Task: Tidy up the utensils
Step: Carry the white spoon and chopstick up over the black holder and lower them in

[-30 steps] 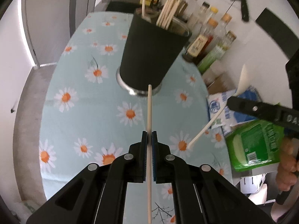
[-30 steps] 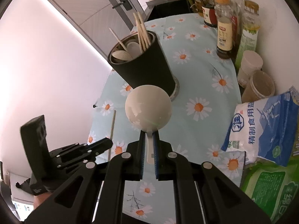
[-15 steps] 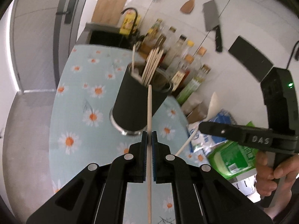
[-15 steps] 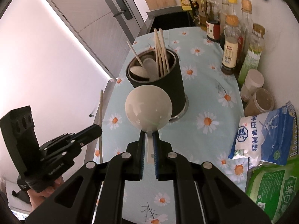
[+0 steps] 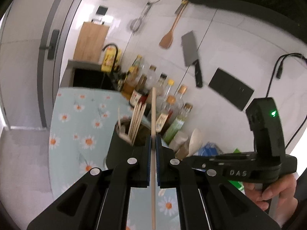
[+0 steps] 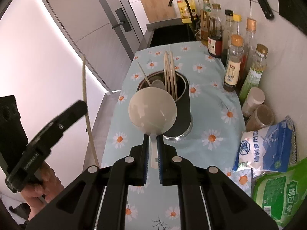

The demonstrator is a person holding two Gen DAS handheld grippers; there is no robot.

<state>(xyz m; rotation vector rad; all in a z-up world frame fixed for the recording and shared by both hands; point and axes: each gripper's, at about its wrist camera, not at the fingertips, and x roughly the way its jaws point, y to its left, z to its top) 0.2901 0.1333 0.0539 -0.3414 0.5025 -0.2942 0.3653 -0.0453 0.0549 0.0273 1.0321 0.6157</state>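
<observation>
The left claw (image 5: pixel 153 140) is clamped tight on a long pale wooden chopstick (image 5: pixel 153 113), held above the counter (image 6: pixel 207 95). The right claw (image 6: pixel 153 137) grips the handle of a white plastic spoon (image 6: pixel 152 113) just in front of the black cylindrical utensil holder (image 6: pixel 182 111), which already holds chopsticks and spoons.

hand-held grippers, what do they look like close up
Both are matte black plastic with silver rivets and blue ribbed pads inside the fingers. The right hand-held gripper carries white "DAS" lettering, a boxy top module with a green light and a black cable. Bare hands hold them.
</observation>
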